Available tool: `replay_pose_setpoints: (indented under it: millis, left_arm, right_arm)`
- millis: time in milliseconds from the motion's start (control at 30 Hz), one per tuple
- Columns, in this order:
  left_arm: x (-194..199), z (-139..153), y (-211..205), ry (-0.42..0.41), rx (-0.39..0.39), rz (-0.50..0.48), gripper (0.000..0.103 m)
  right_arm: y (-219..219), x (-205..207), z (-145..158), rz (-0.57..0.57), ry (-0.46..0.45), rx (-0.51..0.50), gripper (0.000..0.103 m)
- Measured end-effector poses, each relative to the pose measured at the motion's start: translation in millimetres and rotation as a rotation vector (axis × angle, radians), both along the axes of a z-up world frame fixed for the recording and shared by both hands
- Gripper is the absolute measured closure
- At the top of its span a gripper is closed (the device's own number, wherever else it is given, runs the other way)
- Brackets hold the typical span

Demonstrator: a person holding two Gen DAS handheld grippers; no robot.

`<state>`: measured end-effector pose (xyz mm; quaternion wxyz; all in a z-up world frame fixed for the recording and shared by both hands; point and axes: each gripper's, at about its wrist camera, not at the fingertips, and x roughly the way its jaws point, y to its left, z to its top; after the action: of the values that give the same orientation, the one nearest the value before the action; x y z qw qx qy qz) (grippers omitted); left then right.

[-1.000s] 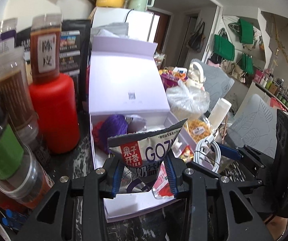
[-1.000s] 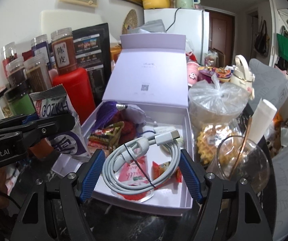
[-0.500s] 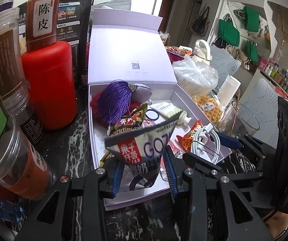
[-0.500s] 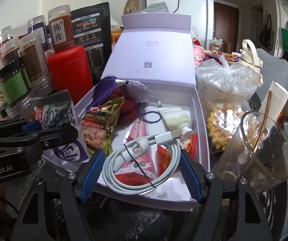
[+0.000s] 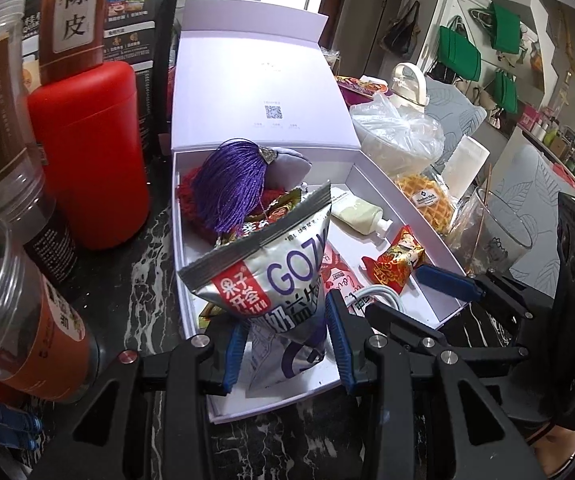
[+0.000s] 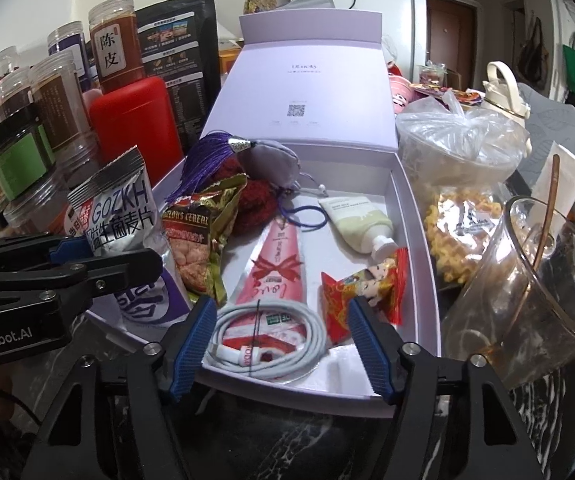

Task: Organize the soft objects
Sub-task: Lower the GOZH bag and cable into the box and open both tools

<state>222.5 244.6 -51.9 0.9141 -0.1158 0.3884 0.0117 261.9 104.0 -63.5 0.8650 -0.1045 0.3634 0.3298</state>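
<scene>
- Black marble-veined countertop [image 6: 271, 440], crowded, with a white fridge [image 6: 371, 0] and hanging green bags [image 5: 459, 52] behind.
- Open pale lilac box [image 6: 415, 208] on the counter, lid propped upright at the back, small print and a QR code on its inner face.
- Red canister [image 5: 87, 152] left of the box, under a brown jar labelled 陈皮 [image 5: 73, 20].
- Glass cup [image 6: 535, 292] with a thin stick just right of the box.
- Silver snack bag [image 5: 263, 276] marked "GOZKH" with a red 果子开谷 patch, clamped by the left gripper [image 5: 287, 344], jaws narrow and pressing its lower half; long axis upright, crimped top edge tilted up and to the right, held over the box's near left corner.
- Lower than a second ago: both views now look down into the box, more of its contents showing.
- Coiled white cable [image 6: 267, 340] lying flat in the near end of the box, between the blue pads of the right gripper [image 6: 281, 344]; jaws moderately wide and just drawn in closer, pads not visibly pressing the coil.
- Inside too: purple tassel [image 5: 231, 188], cereal packet reading "CEREAL" [image 6: 195, 240], pink "Love" sachet [image 6: 275, 272], cream tube [image 6: 355, 220], red candy wrapper [image 6: 363, 284].
</scene>
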Motion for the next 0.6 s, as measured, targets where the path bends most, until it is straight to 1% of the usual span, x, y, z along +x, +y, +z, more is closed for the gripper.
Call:
replay_pose_setpoints:
  millis: [100, 300, 600]
  left_arm:
    - [6, -1, -3, 0.007, 0.013, -0.007, 0.066]
    - [20, -6, -3, 0.043, 0.021, -0.014, 0.066]
    - [42, -11, -10, 0.116, 0.054, -0.038, 0.066]
  right_arm:
    - [-1, 3, -2, -0.005, 0.017, 0.012, 0.042]
    - [-3, 5, -2, -0.013, 0.021, 0.010, 0.042]
    - [-8, 13, -4, -0.036, 0.038, 0.002, 0.042]
